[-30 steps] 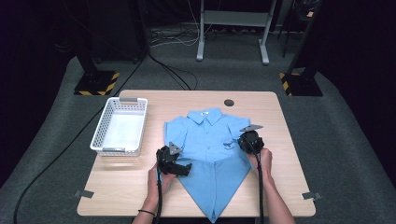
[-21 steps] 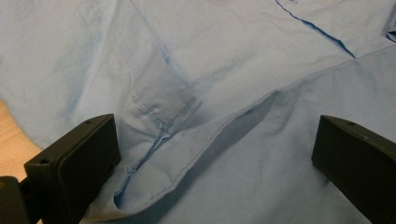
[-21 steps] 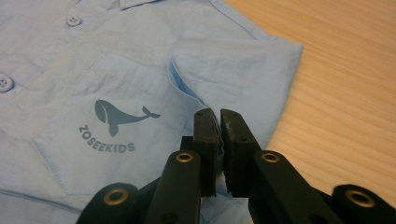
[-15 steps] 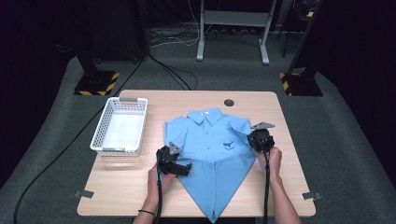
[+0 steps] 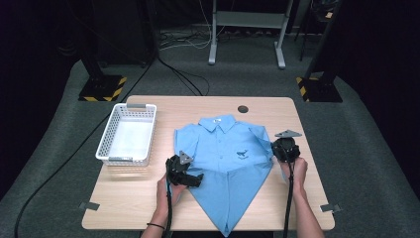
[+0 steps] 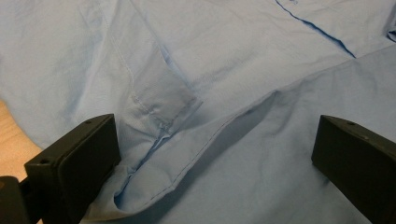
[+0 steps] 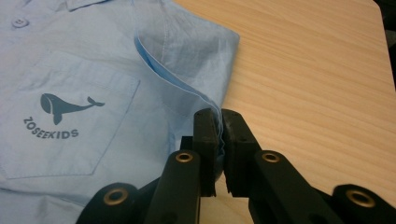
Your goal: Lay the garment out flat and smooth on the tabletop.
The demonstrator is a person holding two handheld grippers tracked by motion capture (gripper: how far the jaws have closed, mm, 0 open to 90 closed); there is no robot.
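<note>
While our left hand rests near the front of the pale wooden table (image 5: 148, 208), we keep the left gripper (image 5: 190, 178) low over the light blue short-sleeved child's shirt (image 5: 233, 163), at the shirt's left edge as the high view shows it. From the left gripper view we see its two black jaws standing wide apart, one at each bottom corner, with nothing pinched: a folded sleeve cuff (image 6: 163, 105) and a hemmed fold of the cloth lie between them, loose, and a sliver of bare table shows at the far left.

Our right gripper (image 7: 220, 135) has its jaws pressed together on the thin edge of the shirt's other sleeve (image 7: 187, 51); in the right gripper view the blue hem runs straight into the narrow slit between the pads. Beside that grip we can read the chest pocket (image 7: 70, 121) with its dark whale print and the word ZOSEEKIDS beneath it.

In the high view the shirt lies front up in the middle of the table, collar toward the far edge, its lower part folded to a point that reaches the near edge between our forearms. We see the white plastic mesh basket (image 5: 106, 144) standing well to the left of the shirt, apart from it, and a small dark round hole (image 5: 242, 108) in the tabletop just beyond the collar.
</note>
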